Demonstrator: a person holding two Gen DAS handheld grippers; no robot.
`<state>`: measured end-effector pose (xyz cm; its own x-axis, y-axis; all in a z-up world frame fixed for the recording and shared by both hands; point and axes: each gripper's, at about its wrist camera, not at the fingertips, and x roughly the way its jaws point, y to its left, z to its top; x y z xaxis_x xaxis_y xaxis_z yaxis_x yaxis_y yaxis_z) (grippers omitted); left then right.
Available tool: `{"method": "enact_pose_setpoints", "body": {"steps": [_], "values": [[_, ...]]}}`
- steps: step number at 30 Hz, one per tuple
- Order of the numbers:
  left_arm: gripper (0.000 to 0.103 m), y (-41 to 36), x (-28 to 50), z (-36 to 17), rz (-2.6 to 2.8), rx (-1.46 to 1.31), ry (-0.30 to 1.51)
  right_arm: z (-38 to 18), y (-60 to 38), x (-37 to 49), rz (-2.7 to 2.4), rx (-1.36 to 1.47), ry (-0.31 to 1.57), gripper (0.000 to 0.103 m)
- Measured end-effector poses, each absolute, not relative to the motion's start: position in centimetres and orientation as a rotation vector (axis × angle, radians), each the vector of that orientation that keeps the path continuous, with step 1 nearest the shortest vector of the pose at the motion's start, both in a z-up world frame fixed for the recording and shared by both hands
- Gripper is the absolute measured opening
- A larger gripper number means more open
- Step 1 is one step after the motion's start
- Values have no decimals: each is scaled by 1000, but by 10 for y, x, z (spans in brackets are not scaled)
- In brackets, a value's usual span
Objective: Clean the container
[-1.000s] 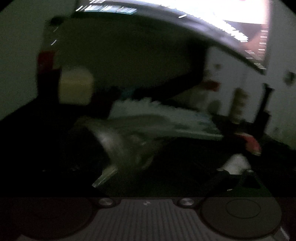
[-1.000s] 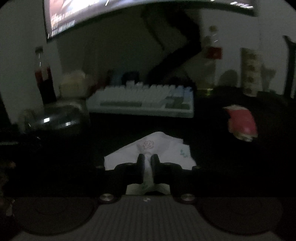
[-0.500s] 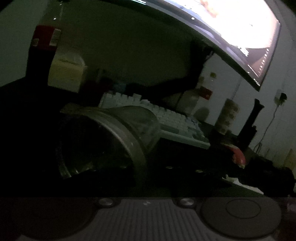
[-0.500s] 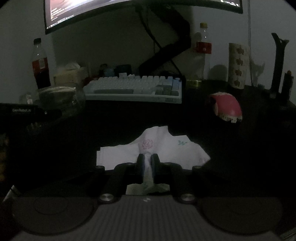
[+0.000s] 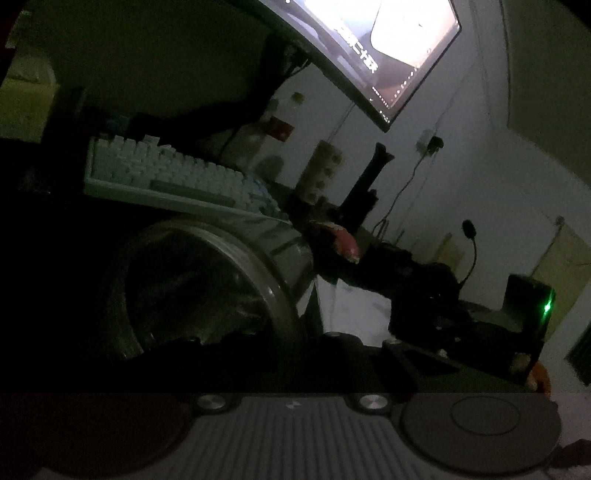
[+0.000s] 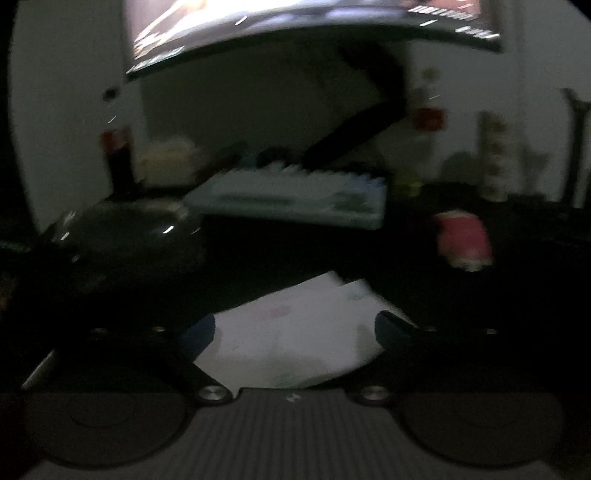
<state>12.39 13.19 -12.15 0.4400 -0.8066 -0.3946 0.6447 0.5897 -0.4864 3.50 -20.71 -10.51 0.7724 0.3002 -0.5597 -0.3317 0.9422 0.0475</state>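
Observation:
A clear round container lies tilted with its mouth toward the left wrist camera. My left gripper is shut on its rim; the fingers are dark and hard to make out. In the right wrist view the container is a dark shape at the left. A white tissue with a faint flower print lies on the black desk. My right gripper straddles it, jaws opening wide and pads off the tissue. From the left wrist view the tissue shows beside the right gripper's dark body.
A white keyboard lies at the back under a curved monitor. A red-pink object sits on the desk to the right. A dark bottle with a red label, a pale box and a patterned roll stand along the wall.
My left gripper closed on the container and swung right, so its mouth now faces the camera. My right gripper released the pinched tissue and its jaws spread wide.

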Motion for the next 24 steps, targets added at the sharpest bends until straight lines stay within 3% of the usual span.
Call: {"method": "enact_pose_setpoints", "body": {"steps": [4,6,9,10,11,15,19,24], "values": [[24,115,119,-123,-858,-198,661,-121,-186,53,317,-159,669,102],[25,109,116,-124,-823,-180,658,-125,-190,59,315,-84,670,98],[25,107,112,-123,-779,-180,644,-126,-192,57,296,-55,614,54],[29,107,112,-123,-759,-184,633,-125,-192,56,282,-51,605,16],[32,107,111,-123,-735,-191,623,-125,-193,57,264,-50,604,11],[31,109,104,-121,-651,-234,551,-125,-202,56,264,-1,597,10],[7,116,98,-117,-710,-268,502,-118,-214,47,266,79,569,9],[6,127,100,-119,-899,-289,517,-96,-228,28,285,151,507,9]]}}
